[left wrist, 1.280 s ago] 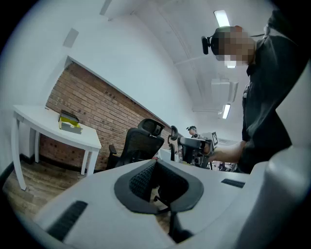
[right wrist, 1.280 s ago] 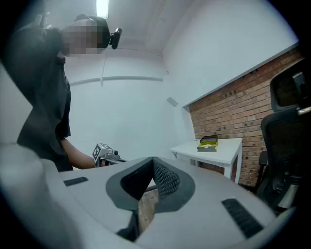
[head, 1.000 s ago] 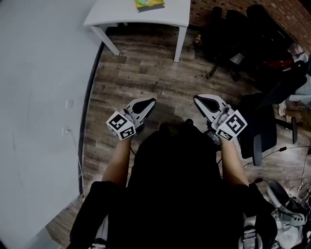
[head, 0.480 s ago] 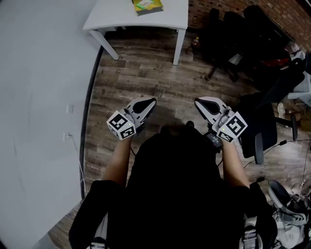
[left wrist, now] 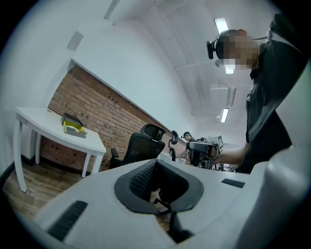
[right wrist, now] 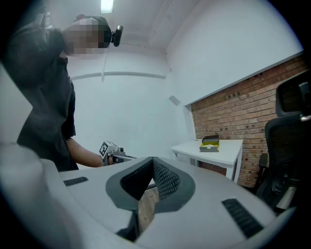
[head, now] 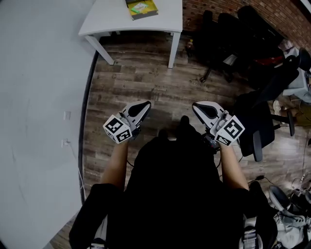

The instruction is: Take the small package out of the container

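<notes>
A dark container with yellow-green contents lies on the white table at the top of the head view, far from both grippers. It also shows as a small box in the left gripper view and as a box in the right gripper view. I cannot make out the small package inside it. My left gripper and right gripper are held side by side in front of the person's body, over the wooden floor. Both are shut with nothing between the jaws.
Black office chairs crowd the brick wall to the right of the table, and another chair stands close on my right. A white wall runs along the left. Cables and gear lie at the lower right.
The table and container have slid a little down and left in the head view as the person shifts. Both grippers stay shut and held the same way.
</notes>
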`<state>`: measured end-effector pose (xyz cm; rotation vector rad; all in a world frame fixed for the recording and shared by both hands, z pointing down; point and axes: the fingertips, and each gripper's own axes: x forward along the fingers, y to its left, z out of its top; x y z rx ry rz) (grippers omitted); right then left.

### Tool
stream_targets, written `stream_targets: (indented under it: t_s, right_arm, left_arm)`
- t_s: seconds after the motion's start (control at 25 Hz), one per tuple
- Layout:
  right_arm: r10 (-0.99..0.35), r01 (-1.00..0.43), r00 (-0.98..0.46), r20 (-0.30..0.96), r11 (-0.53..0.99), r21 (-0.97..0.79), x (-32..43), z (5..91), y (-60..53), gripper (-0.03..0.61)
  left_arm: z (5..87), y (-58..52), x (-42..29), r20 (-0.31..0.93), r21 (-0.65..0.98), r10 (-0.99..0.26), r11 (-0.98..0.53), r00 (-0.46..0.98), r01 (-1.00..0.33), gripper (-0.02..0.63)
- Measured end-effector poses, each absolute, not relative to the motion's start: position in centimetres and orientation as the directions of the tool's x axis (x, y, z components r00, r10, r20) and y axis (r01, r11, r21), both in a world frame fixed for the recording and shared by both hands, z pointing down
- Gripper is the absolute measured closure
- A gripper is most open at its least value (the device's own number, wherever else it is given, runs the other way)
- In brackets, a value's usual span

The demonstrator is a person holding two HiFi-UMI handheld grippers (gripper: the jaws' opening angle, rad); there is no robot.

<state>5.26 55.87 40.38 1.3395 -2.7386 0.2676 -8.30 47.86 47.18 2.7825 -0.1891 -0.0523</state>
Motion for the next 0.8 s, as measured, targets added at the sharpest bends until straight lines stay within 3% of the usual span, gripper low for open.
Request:
stream_targets:
  t_s: [0.8]
  right_arm:
    - [-0.721,-0.725,-0.686,0.093,0.667,-0.173,6.0,41.7,44.1,0.572]
  left_arm:
    - [49.0,39.5,-8.5,0.052,0.387,-0.227,-0.893,0.973,-0.229,0.598]
